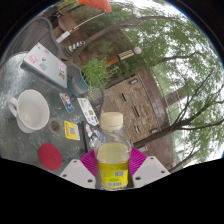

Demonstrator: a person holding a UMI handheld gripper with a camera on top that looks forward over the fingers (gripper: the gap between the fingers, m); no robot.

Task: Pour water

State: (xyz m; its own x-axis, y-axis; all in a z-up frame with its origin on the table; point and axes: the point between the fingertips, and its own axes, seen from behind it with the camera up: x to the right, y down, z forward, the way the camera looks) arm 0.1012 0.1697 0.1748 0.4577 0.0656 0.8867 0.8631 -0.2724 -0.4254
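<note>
Between the fingers, lifted above the table's [20, 75] near edge, the bottle [113, 150] sits clamped by the gripper [113, 165]. Thin plastic, uncapped, fairly full: probably squashy, so hold mid-body; cup [30, 108] left.

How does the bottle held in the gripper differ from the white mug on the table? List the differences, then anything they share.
The bottle is tall, narrow, see-through and yellowish with a label; the white mug is squat, wide and opaque.

The bottle wears a pale cap; the mug is open-topped.

The bottle sits between the gripper fingers, off the glass table; the mug rests on it.

Both stand upright.
</note>
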